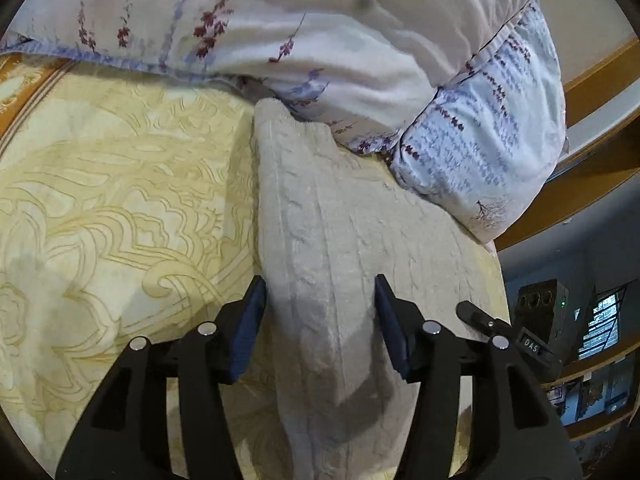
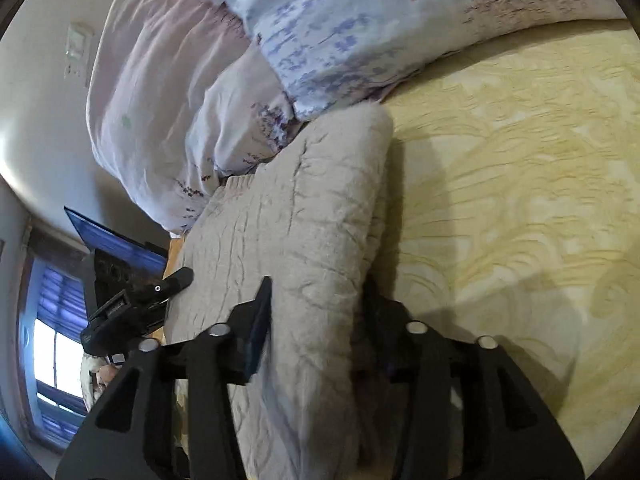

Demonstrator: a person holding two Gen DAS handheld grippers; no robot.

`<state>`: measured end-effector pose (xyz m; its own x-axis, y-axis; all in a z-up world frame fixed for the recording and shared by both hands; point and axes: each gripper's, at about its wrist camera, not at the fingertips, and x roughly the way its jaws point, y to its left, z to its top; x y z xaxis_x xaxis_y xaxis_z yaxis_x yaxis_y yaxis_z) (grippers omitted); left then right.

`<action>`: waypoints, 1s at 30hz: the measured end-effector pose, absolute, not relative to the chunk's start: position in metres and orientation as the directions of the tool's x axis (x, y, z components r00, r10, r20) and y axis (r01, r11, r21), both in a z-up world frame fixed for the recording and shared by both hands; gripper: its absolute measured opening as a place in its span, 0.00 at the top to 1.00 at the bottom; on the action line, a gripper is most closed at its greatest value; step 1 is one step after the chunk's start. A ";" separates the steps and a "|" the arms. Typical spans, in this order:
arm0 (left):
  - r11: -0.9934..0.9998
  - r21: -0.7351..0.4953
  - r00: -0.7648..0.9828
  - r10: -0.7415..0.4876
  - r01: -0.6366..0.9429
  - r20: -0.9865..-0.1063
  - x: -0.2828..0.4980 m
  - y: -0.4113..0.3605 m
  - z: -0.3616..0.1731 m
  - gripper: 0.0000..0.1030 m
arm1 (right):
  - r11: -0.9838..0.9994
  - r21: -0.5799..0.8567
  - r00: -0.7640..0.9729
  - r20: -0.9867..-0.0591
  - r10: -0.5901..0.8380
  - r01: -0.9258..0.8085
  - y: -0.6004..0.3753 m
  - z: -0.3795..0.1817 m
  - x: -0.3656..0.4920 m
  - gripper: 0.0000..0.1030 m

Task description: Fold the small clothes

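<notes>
Right tool [image 2: 316, 312] apparently straddles folded beige knit [image 2: 304, 216] on yellow bedspread [image 2: 520, 200].

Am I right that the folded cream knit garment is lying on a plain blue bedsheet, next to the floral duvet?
Not quite: the sheet is pale yellow with a swirling pattern, not plain blue, as the left wrist view shows. The rest holds: the folded cream knit garment lies on it, its far end against the floral duvet.

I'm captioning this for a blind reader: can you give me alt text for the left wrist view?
A folded cream knit garment lies on a yellow patterned bedspread, with the left gripper open astride its near end. A floral duvet is heaped behind it.
</notes>
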<state>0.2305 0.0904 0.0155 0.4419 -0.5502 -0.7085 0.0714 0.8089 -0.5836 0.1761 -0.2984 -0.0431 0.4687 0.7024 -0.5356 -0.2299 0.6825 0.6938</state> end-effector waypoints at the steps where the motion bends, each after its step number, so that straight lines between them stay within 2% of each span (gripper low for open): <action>1: 0.823 -0.563 0.457 -0.531 0.079 -0.713 0.227 0.091 0.020 0.47 | 0.690 0.687 0.485 -0.535 0.692 -0.227 -0.303 -0.040 0.174 0.51; 5: 0.863 -0.487 0.549 -0.474 0.134 -0.689 0.205 0.091 0.053 0.46 | 0.677 0.707 0.555 -0.486 0.675 -0.204 -0.330 -0.027 0.172 0.50; 8: 0.880 -0.427 0.593 -0.461 0.208 -0.660 0.182 0.079 0.072 0.38 | 0.669 0.719 0.547 -0.488 0.680 -0.189 -0.330 -0.030 0.178 0.50; 10: 0.889 -0.377 0.599 -0.455 0.261 -0.659 0.169 0.061 0.077 0.37 | 0.657 0.727 0.527 -0.485 0.698 -0.200 -0.319 -0.031 0.182 0.51; 12: 0.893 -0.331 0.592 -0.450 0.305 -0.668 0.160 0.043 0.078 0.33 | 0.662 0.714 0.526 -0.481 0.702 -0.231 -0.308 -0.031 0.181 0.78; 13: 0.893 -0.316 0.590 -0.449 0.320 -0.671 0.156 0.036 0.078 0.32 | 0.675 0.697 0.538 -0.483 0.691 -0.241 -0.304 -0.029 0.180 0.86; 16: 0.900 -0.267 0.591 -0.429 0.344 -0.683 0.148 0.022 0.075 0.30 | 0.729 0.649 0.603 -0.498 0.624 -0.219 -0.305 -0.023 0.179 0.91; 21: 0.922 -0.201 0.583 -0.368 0.332 -0.724 0.149 0.007 0.060 0.27 | 0.773 0.620 0.603 -0.568 0.561 -0.135 -0.313 -0.035 0.188 0.91; 24: 0.928 -0.181 0.600 -0.351 0.326 -0.719 0.145 0.007 0.059 0.26 | 0.814 0.554 0.632 -0.571 0.524 -0.175 -0.309 -0.023 0.175 0.89; 26: 0.928 -0.187 0.603 -0.353 0.321 -0.715 0.142 0.011 0.060 0.26 | 0.841 0.503 0.672 -0.554 0.492 -0.200 -0.309 -0.009 0.157 0.80; 28: 0.937 -0.180 0.614 -0.335 0.301 -0.715 0.136 0.017 0.061 0.26 | 0.841 0.475 0.706 -0.500 0.501 -0.261 -0.308 0.007 0.133 0.73; 30: 0.950 -0.149 0.632 -0.294 0.273 -0.717 0.132 0.022 0.062 0.26 | 0.836 0.448 0.710 -0.473 0.522 -0.316 -0.306 0.015 0.115 0.70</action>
